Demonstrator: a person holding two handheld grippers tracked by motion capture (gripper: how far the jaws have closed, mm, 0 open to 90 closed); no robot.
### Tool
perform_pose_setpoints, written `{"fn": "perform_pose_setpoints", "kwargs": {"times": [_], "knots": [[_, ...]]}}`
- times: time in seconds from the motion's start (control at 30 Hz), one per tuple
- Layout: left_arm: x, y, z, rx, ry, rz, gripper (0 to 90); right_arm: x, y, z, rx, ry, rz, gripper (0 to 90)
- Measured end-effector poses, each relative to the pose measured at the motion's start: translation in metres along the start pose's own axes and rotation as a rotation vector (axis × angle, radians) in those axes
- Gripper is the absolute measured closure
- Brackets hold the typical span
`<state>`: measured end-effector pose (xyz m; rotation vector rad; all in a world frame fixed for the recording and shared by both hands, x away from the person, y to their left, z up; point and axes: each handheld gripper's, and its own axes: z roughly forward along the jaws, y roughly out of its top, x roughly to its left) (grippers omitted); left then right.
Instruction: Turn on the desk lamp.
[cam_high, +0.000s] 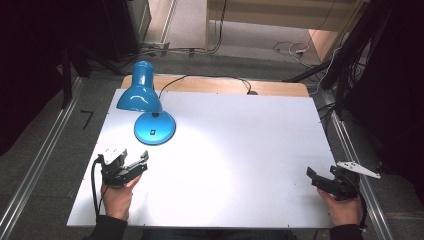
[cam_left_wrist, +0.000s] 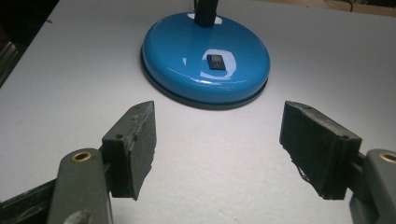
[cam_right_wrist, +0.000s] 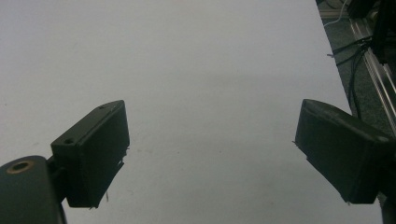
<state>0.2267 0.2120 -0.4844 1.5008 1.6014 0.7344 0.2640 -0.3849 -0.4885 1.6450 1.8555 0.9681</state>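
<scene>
A blue desk lamp (cam_high: 141, 92) stands at the back left of the white table (cam_high: 225, 150), lit, its shade tipped down over its round base (cam_high: 155, 127). A black rocker switch (cam_left_wrist: 215, 61) sits on top of the base (cam_left_wrist: 205, 65). My left gripper (cam_high: 134, 159) is open a short way in front of the base, its jaws pointing at it with nothing between them. In the left gripper view the left gripper (cam_left_wrist: 217, 144) frames bare table. My right gripper (cam_high: 322, 176) is open near the table's front right edge, and the right gripper (cam_right_wrist: 210, 154) holds nothing.
The lamp's black cord (cam_high: 210, 79) runs along the wooden back strip of the table. Metal rails (cam_high: 40, 165) flank both sides, with cables (cam_right_wrist: 359, 60) on the floor at the right. A pool of lamp light falls on the table's middle.
</scene>
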Motion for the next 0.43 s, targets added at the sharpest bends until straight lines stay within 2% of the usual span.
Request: {"fn": "perform_pose_setpoints", "kwargs": {"times": [0.3,0.43], "knots": [[0.01,-0.01,-0.015,0.02,0.018,0.015,25.0,0.0,0.0,0.0,0.002,-0.002,-0.002,8.5],[0.017,-0.014,-0.018,0.025,0.03,0.002,23.5,0.0,0.0,0.0,0.002,-0.003,-0.002,8.5]]}}
